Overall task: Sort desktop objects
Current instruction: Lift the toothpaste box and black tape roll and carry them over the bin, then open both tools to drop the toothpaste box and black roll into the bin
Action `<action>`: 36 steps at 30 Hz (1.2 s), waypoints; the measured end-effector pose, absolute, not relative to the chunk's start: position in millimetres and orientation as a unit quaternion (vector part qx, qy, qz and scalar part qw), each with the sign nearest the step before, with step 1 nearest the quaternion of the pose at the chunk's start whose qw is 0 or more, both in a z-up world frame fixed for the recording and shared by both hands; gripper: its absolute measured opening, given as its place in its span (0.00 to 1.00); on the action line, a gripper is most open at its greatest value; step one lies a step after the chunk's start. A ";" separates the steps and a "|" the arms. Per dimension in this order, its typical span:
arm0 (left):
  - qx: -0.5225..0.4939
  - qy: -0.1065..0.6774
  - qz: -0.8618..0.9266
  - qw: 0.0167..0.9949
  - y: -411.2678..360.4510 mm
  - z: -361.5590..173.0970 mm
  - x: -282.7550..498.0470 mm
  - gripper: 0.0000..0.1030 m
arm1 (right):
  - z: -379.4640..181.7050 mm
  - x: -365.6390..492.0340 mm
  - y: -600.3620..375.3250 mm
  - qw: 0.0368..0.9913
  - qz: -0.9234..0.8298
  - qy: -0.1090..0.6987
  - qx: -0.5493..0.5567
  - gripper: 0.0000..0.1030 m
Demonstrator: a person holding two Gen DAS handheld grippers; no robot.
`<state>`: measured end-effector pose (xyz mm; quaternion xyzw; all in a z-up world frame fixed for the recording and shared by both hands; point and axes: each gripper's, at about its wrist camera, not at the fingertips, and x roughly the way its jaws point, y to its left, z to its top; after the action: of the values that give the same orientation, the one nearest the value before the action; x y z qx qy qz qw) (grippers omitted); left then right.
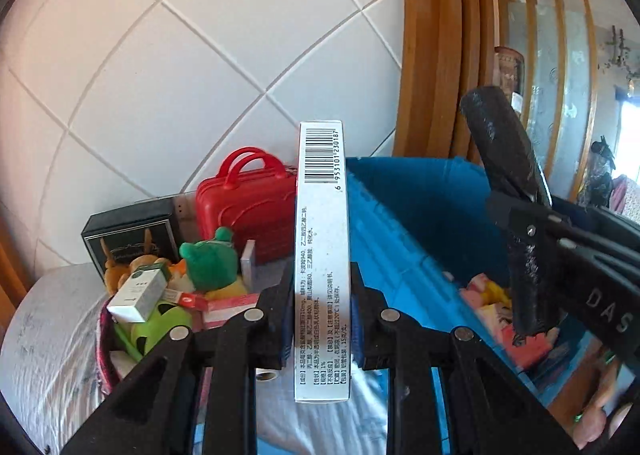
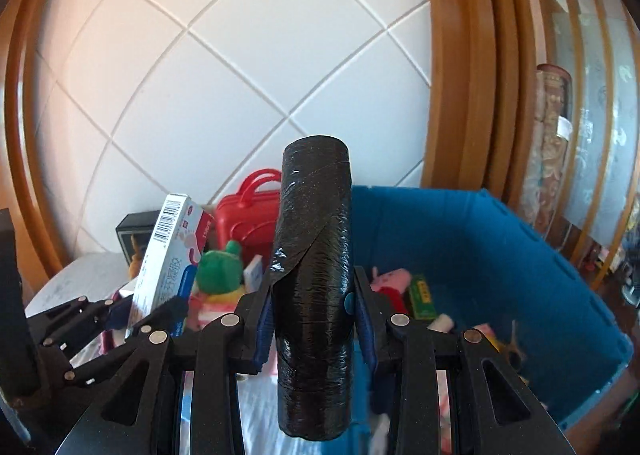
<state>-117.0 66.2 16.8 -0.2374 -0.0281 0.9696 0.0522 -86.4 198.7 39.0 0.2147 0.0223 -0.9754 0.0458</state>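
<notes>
My left gripper is shut on a white medicine box with a barcode, held upright above the table; it also shows in the right wrist view. My right gripper is shut on a black roll of bags, held upright; the roll also shows in the left wrist view. A blue bin lies ahead and to the right, with several toys and small boxes inside. A small plaid basket at the left holds a green plush, a small white and green box and other items.
A red toy suitcase and a black box stand at the back against the white tiled wall. A round table with a pale cover bears the basket. A wooden frame and screen stand at the right.
</notes>
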 end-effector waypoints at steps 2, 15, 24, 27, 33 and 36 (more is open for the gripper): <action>-0.227 -0.034 0.971 0.066 95.2 28.3 -115.2 0.21 | 48.8 -87.4 220.4 0.030 -0.977 0.022 0.210 0.33; -0.288 0.013 0.954 0.084 268.5 19.3 -147.6 0.21 | 16.5 -99.7 389.0 -0.029 -0.967 0.016 0.253 0.33; -0.321 0.040 0.944 0.065 299.3 -4.2 -156.7 0.21 | -8.8 -114.7 445.7 -0.040 -0.961 0.003 0.273 0.33; -0.325 0.036 0.943 0.069 298.1 -5.9 -155.2 0.22 | -15.0 -114.3 453.8 -0.046 -0.959 0.003 0.280 0.35; -0.312 0.013 0.948 0.066 281.1 -0.8 -137.6 0.78 | -7.5 -95.0 454.5 -0.075 -0.963 0.019 0.259 0.95; -0.299 0.011 0.952 0.062 268.2 8.3 -120.6 0.79 | -1.8 -78.0 449.8 -0.080 -0.964 0.019 0.251 1.00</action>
<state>-120.6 268.2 8.3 -0.2993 0.0106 0.9521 0.0617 -78.0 449.8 -1.8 0.2515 0.0187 -0.9644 -0.0798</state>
